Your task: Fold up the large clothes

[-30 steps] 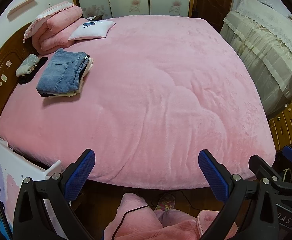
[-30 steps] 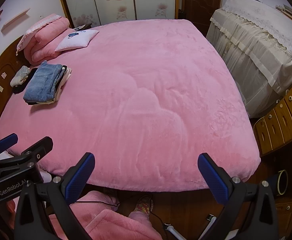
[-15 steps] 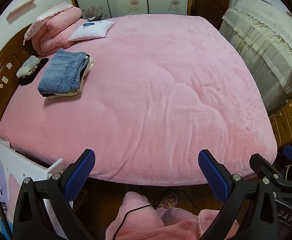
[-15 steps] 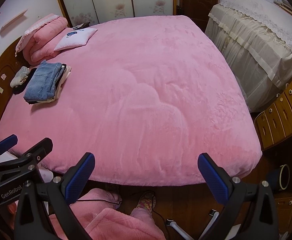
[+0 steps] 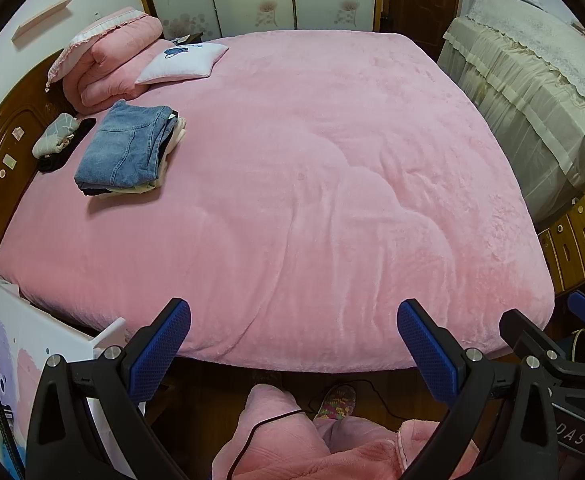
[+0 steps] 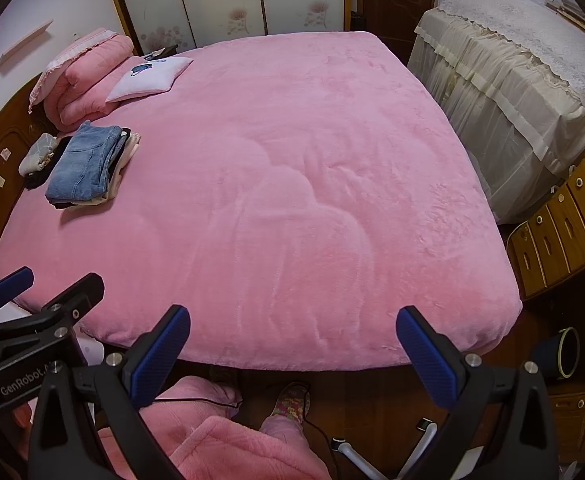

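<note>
At the foot of the bed (image 5: pixel 312 184), both tools hang in the air short of the mattress edge: the left gripper (image 5: pixel 294 344) and the right gripper (image 6: pixel 293 350) each stand with jaws spread wide and nothing between them. The pink fleece cover lies smooth and bare across most of the bed. The only folded clothing in sight is a stack of clothes (image 5: pixel 126 152) near the headboard (image 5: pixel 0 152) on the left, with folded jeans on top and paler and darker pieces under them; a small grey bundle (image 5: pixel 54 136) lies just beside it, and a pink quilt (image 5: pixel 108 64) and a white cushion (image 5: pixel 182 64) sit further up. No unfolded large garment is spread out on the bed, so the task seems to be between pieces: one fold finished and stacked, the next not yet begun. Below the grippers a person's pink fleece clothing and one patterned slipper (image 6: pixel 290 400) show above the wooden floor. The next move would call for fetching another garment from somewhere outside these views, then laying it flat on the open middle of the cover, well apart from the stack, before either gripper closes on an edge.
</note>
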The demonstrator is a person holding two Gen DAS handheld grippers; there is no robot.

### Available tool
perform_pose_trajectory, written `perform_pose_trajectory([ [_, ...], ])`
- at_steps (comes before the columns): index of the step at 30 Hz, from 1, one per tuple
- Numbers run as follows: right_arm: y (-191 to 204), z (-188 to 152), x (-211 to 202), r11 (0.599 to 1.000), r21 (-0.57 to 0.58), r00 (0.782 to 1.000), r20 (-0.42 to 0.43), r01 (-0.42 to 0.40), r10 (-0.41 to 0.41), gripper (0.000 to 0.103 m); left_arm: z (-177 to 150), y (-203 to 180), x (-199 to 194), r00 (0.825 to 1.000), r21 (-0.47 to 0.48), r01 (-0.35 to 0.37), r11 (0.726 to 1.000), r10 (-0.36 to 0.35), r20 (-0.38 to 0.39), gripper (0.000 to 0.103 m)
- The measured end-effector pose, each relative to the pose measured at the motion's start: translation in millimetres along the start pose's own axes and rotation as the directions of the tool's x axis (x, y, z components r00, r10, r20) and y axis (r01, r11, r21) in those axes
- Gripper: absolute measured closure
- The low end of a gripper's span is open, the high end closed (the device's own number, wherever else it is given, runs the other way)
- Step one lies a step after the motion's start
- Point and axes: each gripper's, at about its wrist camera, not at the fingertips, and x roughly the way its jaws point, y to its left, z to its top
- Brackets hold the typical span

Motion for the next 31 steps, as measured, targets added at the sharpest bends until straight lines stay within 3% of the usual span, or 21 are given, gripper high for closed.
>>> perform_pose_trajectory([
  [31,-17.7,8.8,8.6,1.000,0.029,1.000,-0.007,0.004,-0.003,0.000,12.7,-8.9,-0.4,0.999,0.033,0.000,0.999,-0.001,0.035,0.001],
])
